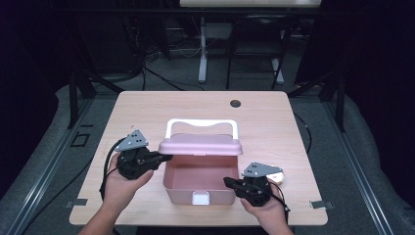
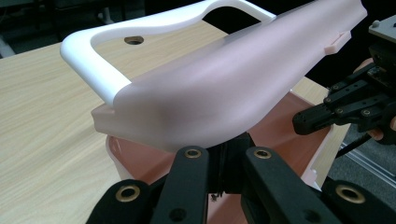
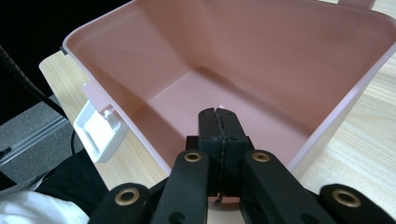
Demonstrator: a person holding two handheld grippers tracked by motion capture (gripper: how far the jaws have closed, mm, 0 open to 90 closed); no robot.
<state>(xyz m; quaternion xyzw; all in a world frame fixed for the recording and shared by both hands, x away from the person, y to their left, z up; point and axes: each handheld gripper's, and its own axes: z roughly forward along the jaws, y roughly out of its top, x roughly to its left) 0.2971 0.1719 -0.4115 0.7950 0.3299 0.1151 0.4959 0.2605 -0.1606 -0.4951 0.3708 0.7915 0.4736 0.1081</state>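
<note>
Two closed grippers work a pink box point(image 1: 198, 188): left point(image 1: 165, 157) props its lid point(image 1: 200, 145) up, right point(image 1: 229, 182) steadies the rim; next, ease the lid fully back

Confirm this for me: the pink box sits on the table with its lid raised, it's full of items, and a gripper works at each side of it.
One thing is wrong: the pink box is not full. The right gripper view shows its inside bare down to the floor. The rest holds: it sits on the table with the lid raised, the left gripper and right gripper at its sides.
</note>
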